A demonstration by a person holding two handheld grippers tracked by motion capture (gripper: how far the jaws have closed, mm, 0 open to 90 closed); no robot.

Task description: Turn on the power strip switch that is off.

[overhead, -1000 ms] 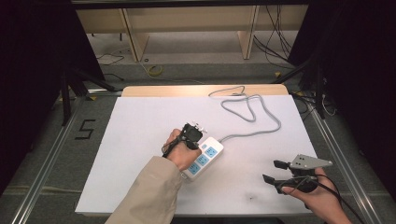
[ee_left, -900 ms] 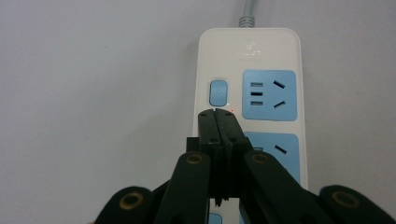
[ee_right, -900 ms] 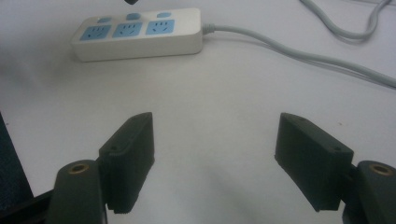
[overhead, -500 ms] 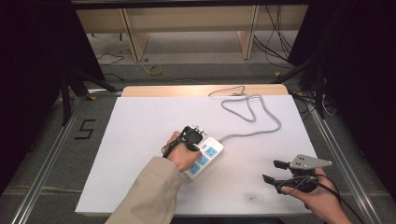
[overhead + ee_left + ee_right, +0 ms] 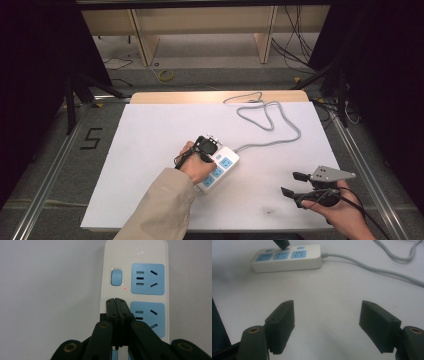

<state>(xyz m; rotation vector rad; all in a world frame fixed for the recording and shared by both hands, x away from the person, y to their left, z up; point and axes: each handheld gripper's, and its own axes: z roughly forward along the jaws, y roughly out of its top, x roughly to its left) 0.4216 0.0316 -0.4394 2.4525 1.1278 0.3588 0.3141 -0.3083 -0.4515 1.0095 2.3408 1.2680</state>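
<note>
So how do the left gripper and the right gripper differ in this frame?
The left gripper has its jaws shut together; the right gripper has its jaws wide apart. The left one sits over the white power strip, tips just short of its blue switch; the right one is off to the side above bare table. Neither holds anything.

Lighting: even overhead light; white surface [image 5: 150, 150] bright, surroundings at the high view's sides nearly black. Shadows: soft and faint. Glare: mild on the power strip [image 5: 155, 255]. Focus: right gripper view's near jaws slightly soft.
</note>
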